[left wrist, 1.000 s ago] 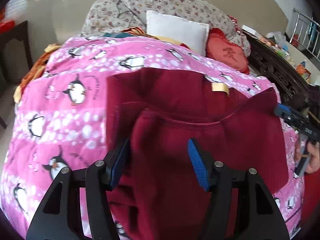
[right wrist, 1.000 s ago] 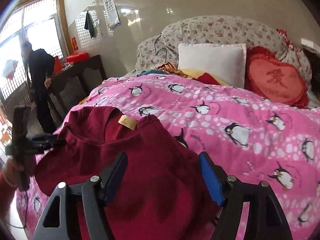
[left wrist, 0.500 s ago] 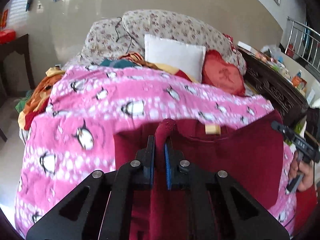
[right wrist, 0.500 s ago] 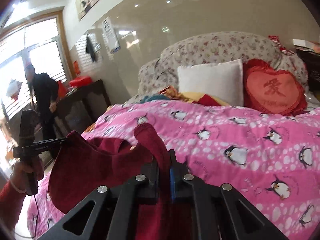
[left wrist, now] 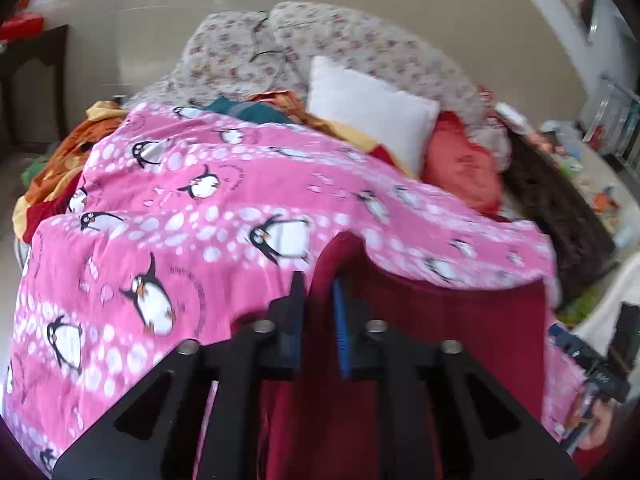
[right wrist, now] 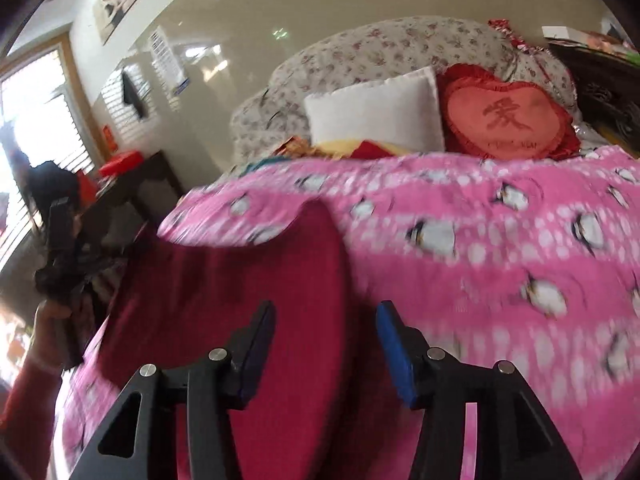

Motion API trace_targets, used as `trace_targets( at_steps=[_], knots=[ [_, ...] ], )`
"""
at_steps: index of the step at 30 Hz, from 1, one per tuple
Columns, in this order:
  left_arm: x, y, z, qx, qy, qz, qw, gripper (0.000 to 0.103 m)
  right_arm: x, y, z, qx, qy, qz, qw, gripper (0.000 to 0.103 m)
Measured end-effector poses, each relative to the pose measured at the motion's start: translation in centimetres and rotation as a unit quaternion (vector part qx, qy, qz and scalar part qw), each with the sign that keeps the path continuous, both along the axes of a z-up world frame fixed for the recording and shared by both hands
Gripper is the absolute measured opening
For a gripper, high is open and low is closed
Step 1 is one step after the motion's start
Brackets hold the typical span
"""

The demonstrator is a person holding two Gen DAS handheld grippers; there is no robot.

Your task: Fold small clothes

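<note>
A dark red garment [left wrist: 460, 328] lies on the pink penguin blanket [left wrist: 192, 216] at the near edge of the bed. My left gripper [left wrist: 318, 312] is shut on a pinched ridge of the garment, which rises between the fingers. In the right wrist view the garment [right wrist: 224, 300] lies folded with a rounded edge. My right gripper [right wrist: 326, 344] is open, its fingers either side of the garment's right edge. The right gripper also shows at the far right of the left wrist view [left wrist: 588, 364].
A white pillow [right wrist: 376, 116] and a red heart cushion [right wrist: 508, 120] lie at the head of the bed against floral bedding [left wrist: 360, 48]. Orange and teal cloth [left wrist: 60, 152] is piled at the left. Dark wooden furniture [left wrist: 560, 200] stands to the right.
My right gripper has opened and let go of the garment. My left gripper stays shut on it. The garment has been folded over and now lies flatter, and the label is out of sight.
</note>
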State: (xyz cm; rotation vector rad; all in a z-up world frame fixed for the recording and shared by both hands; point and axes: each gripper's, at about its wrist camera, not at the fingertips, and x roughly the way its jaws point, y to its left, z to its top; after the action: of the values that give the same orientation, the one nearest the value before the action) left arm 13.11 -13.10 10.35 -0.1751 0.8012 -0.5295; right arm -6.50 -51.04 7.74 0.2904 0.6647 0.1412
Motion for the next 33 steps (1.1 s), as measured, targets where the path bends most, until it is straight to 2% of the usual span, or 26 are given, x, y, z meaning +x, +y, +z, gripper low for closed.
trace_targets(
  at_steps=[1,3,7,10,13,14,16,17,18,19,21,25,27,28,29,30,32,33],
  knots=[
    [-1.1,0.5,0.3,-0.002,0.0,-0.009,1.0,0.046,-1.3,0.6,-0.1,-0.004,0.008,0.017,1.0,0.05],
    [-4.0,1.9,0.5,-0.004,-0.01,-0.024,0.9997,0.061,-3.7,1.7,-0.7,-0.016,0.022,0.034,0.999,0.05],
    [-9.3,4.2,-0.5,-0.006,-0.013,-0.044,0.9989,0.061,-7.1,3.5,-3.2,-0.015,0.048,0.049,0.998,0.05],
    [-12.0,5.0,-2.6,0.003,0.008,-0.055,0.9984,0.061,-8.9,4.4,-5.2,0.024,0.055,0.068,0.996,0.051],
    [-13.8,4.6,-4.6,0.015,0.015,-0.078,0.9967,0.061,-9.2,4.6,-7.6,0.046,0.069,0.06,0.995,0.048],
    [-14.2,4.3,-5.1,0.022,0.011,-0.081,0.9964,0.061,-9.0,4.4,-8.2,0.064,0.07,0.063,0.993,0.038],
    [-14.6,3.6,-6.1,0.038,0.011,-0.089,0.9953,0.061,-8.7,4.2,-8.7,0.081,0.069,0.065,0.992,0.03],
    [-14.6,3.3,-6.6,0.042,0.014,-0.096,0.9944,0.06,-8.7,4.2,-8.6,0.075,0.066,0.067,0.993,0.016],
    [-14.6,2.9,-7.0,0.049,0.018,-0.104,0.9932,0.059,-8.8,4.0,-8.2,0.069,0.059,0.068,0.994,0.01],
    [-14.6,2.5,-7.2,0.059,0.02,-0.112,0.9918,0.048,-8.6,3.6,-7.5,0.075,0.051,0.069,0.994,0.009],
    [-14.6,2.1,-7.2,0.075,0.028,-0.131,0.9881,0.036,-9.2,3.0,-5.9,0.075,0.035,0.072,0.994,0.008],
    [-15.3,3.4,-6.3,0.049,0.037,-0.148,0.9871,0.036,-10.4,3.0,-3.8,0.043,0.02,0.081,0.996,0.008],
    [-15.2,3.8,-6.8,0.064,0.035,-0.133,0.9885,0.036,-10.4,2.8,-4.4,0.039,0.029,0.079,0.996,0.008],
    [-14.9,3.9,-7.5,0.073,0.036,-0.123,0.989,0.036,-10.1,2.7,-5.5,0.039,0.045,0.072,0.996,0.008],
    [-14.5,4.0,-8.1,0.072,0.043,-0.115,0.9898,0.036,-9.3,2.7,-7.5,0.033,0.078,0.066,0.994,0.008],
    [-14.3,4.1,-8.4,0.066,0.047,-0.11,0.9906,0.036,-8.8,2.9,-8.3,0.021,0.091,0.065,0.993,0.008],
    [-14.5,4.2,-8.2,0.056,0.044,-0.102,0.9922,0.036,-9.1,2.6,-7.8,0.028,0.08,0.052,0.995,0.008],
    [-14.7,4.1,-7.9,0.06,0.039,-0.1,0.9924,0.036,-9.4,2.4,-7.0,0.029,0.073,0.042,0.996,0.012]
  ],
)
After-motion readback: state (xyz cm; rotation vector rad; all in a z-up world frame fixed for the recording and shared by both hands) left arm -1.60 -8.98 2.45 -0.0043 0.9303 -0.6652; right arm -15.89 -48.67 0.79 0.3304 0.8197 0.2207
